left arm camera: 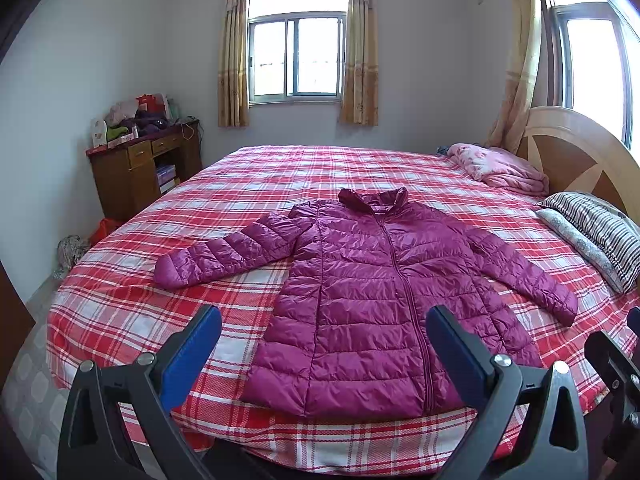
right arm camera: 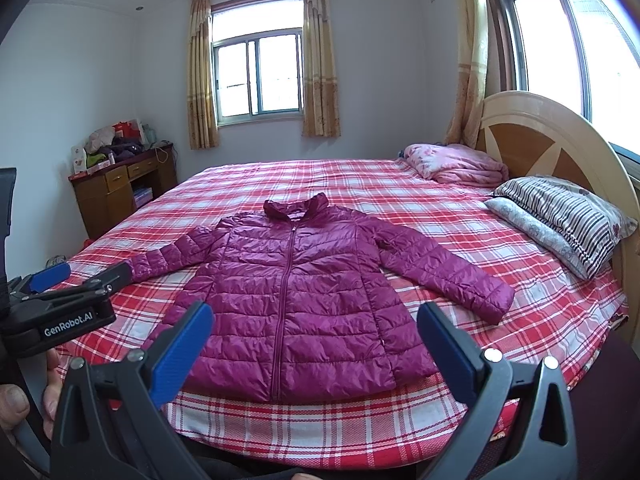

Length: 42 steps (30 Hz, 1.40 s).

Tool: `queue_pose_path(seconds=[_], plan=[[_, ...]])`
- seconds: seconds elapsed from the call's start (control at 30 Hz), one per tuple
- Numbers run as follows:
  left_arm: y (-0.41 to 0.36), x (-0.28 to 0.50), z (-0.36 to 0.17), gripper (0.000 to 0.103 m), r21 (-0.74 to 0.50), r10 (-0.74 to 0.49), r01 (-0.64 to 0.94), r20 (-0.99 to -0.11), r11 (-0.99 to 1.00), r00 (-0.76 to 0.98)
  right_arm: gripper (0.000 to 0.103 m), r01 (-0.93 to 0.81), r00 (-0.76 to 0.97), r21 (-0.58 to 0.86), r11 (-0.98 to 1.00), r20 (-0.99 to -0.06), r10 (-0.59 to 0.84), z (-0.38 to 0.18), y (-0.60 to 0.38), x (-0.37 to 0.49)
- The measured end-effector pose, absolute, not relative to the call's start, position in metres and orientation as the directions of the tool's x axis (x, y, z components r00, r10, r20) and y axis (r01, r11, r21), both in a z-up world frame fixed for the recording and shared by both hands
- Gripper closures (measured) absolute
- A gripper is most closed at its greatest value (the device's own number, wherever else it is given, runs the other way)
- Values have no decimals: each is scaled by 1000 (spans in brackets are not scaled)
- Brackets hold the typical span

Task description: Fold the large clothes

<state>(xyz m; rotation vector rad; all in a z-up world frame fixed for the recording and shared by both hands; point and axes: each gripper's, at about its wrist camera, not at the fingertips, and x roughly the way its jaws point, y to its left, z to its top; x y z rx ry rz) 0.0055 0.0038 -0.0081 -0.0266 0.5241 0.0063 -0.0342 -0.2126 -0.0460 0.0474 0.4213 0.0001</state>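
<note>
A magenta quilted puffer jacket point(left arm camera: 372, 292) point(right arm camera: 288, 292) lies flat and zipped on the bed, collar toward the far side, hem toward me, both sleeves spread out sideways. My left gripper point(left arm camera: 324, 320) hovers over the near bed edge above the hem, open, nothing between its blue pads. My right gripper point(right arm camera: 316, 316) hangs open in the same way near the hem, empty. The left gripper point(right arm camera: 80, 276) also shows at the left of the right wrist view, by the jacket's left sleeve cuff.
The bed point(left arm camera: 248, 184) carries a red plaid sheet. A folded pink blanket point(left arm camera: 500, 168) and striped pillows point(left arm camera: 596, 228) lie by the wooden headboard point(right arm camera: 552, 140) at right. A cluttered wooden desk point(left arm camera: 140, 160) stands at far left. A hand point(right arm camera: 24, 400) holds the left tool.
</note>
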Motion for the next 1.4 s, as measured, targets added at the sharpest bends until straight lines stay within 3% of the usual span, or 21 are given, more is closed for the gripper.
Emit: queue_pose_path(seconds=[1.07, 1.4], plan=[[3, 16, -17, 1, -39, -18, -2, -517, 999, 856, 0, -5, 900, 61, 998, -435, 32, -51, -215, -30], [7, 58, -52, 1, -20, -22, 13, -552, 1000, 834, 0, 75, 870, 150, 986, -493, 9, -88, -277, 11]])
